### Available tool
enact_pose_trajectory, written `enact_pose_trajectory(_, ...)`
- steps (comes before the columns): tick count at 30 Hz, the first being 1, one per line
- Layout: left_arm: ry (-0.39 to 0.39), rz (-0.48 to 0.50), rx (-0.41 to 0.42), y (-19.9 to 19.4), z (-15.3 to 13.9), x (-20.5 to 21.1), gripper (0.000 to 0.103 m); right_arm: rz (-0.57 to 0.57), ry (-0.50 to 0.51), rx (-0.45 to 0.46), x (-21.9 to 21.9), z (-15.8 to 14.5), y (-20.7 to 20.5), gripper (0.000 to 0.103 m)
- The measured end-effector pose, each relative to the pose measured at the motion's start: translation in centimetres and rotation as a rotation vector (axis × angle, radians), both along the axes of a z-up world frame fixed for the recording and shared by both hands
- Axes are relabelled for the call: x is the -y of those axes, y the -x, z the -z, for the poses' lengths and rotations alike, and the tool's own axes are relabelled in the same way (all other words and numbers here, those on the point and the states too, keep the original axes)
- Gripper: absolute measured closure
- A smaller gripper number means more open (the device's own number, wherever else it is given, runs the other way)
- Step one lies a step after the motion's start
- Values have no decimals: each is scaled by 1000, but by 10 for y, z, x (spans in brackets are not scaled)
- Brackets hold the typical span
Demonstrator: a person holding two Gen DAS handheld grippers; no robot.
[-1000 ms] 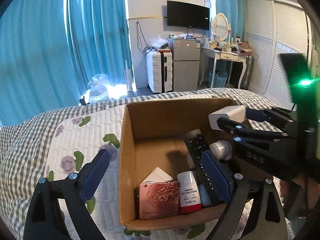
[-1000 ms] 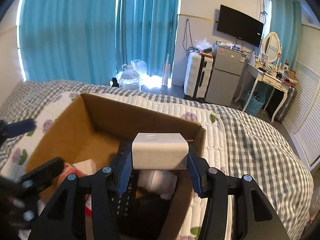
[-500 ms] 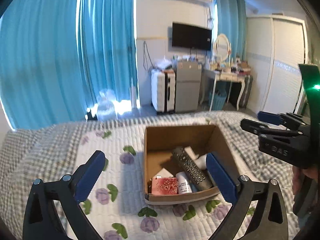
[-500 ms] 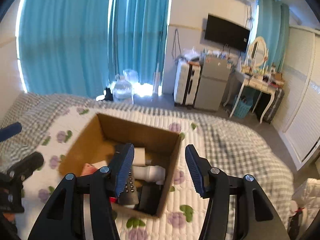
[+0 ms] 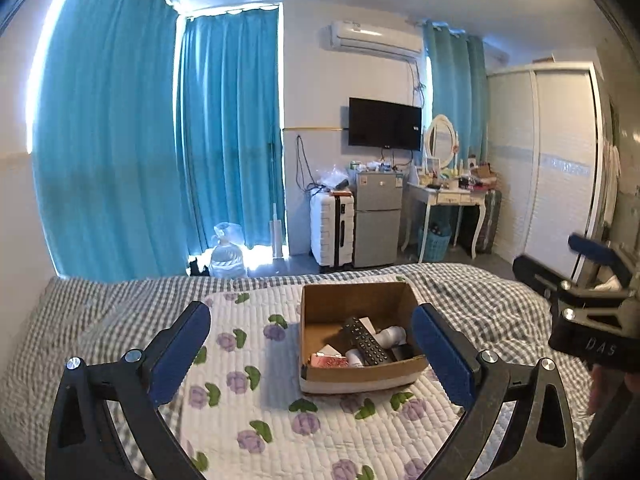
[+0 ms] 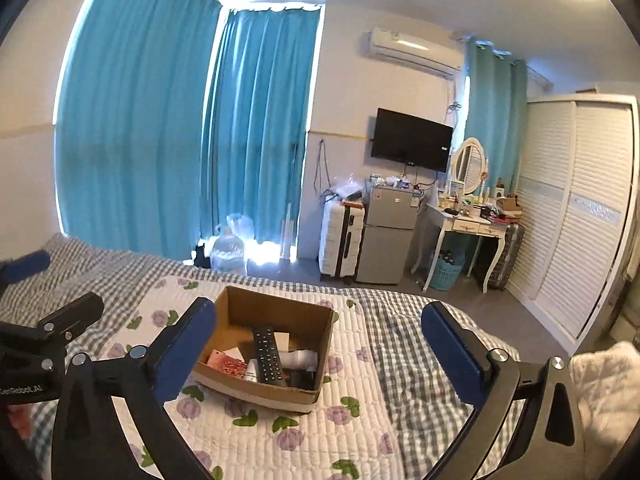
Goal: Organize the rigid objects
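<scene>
A brown cardboard box (image 5: 360, 376) sits on the flowered quilt (image 5: 248, 360) on the bed; it also shows in the right wrist view (image 6: 248, 386). Inside lie a black remote (image 5: 366, 345), a pink patterned box (image 5: 329, 361), a white bottle (image 5: 392, 335) and other small items. The remote (image 6: 268, 354) and white bottle (image 6: 298, 358) show in the right wrist view too. My left gripper (image 5: 310, 354) is open and empty, high above and back from the box. My right gripper (image 6: 320, 348) is open and empty, also well back. Each gripper shows at the edge of the other's view.
The bed has a grey checked cover (image 6: 412, 344). Beyond it stand blue curtains (image 5: 160, 160), a white suitcase (image 5: 332, 232), a small fridge (image 5: 378, 224), a dressing table (image 5: 452, 196), a wall TV (image 5: 384, 124) and a white wardrobe (image 6: 576, 216).
The right gripper let go of a white block into the box and opened. Both grippers have pulled up and far back, so the box now looks small.
</scene>
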State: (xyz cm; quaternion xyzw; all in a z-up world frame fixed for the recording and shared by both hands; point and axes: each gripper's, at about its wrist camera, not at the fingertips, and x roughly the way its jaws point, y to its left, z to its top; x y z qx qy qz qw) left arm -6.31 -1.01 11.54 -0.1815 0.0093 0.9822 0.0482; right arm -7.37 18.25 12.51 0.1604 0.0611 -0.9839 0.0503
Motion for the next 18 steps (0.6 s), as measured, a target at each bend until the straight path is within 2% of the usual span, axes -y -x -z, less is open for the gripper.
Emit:
enact_pose_trajectory(5,-10,-31,-29,0,35,2,0,-44,94,-34,-9,32,-8,0)
enact_pose_trajectory(11,48,-91,-88,10,86,-3,0,-23,80,-63,-12,82,11,0)
enact_pose_trajectory(14,100,-108,-85,13,110,-7,0,-9,74,-60,-12,110,19,0)
enact_pose_trajectory(18,79,-91,-28,18,133,-4,0,-5,77,-15,-10,142,30,0)
